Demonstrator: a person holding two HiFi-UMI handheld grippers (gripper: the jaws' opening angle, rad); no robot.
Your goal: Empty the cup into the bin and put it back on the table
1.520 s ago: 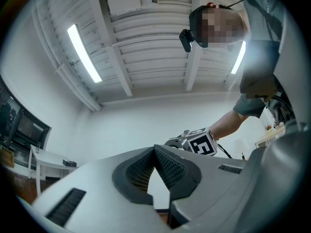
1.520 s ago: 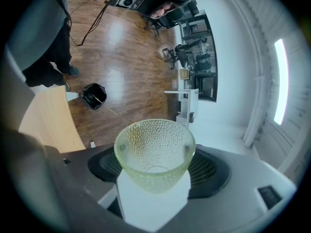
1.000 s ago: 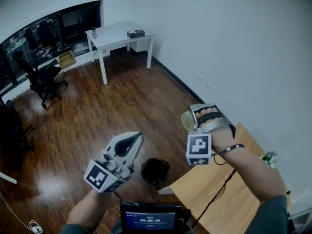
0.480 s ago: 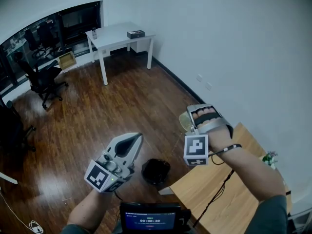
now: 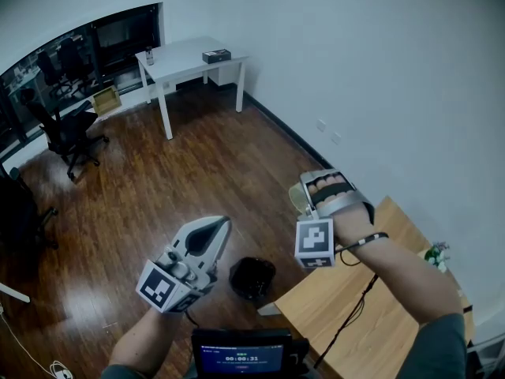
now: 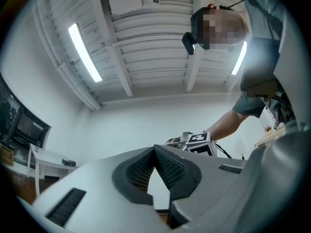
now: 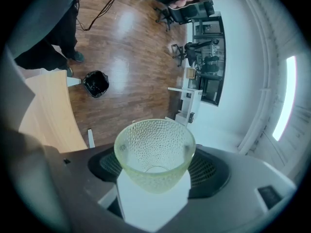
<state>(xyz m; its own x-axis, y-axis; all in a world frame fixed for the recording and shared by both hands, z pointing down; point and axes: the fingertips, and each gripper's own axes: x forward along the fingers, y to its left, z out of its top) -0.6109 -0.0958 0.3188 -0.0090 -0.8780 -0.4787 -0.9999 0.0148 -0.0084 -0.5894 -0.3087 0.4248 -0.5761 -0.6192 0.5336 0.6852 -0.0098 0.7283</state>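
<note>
Between the jaws of the right gripper (image 7: 155, 174) sits the cup (image 7: 154, 149) (mouth outward).

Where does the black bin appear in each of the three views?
Head view: black bin on the floor, bottom centre, by the wooden table corner.
Left gripper view: not in it.
Right gripper view: upper left, on the floor beside the wooden table.
Shared landmark: white table, far back in the head view, lower left in the left gripper view, centre in the right gripper view.

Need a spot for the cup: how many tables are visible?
2: a white table against the far wall, and a wooden table at lower right. Others may be hidden.
</note>
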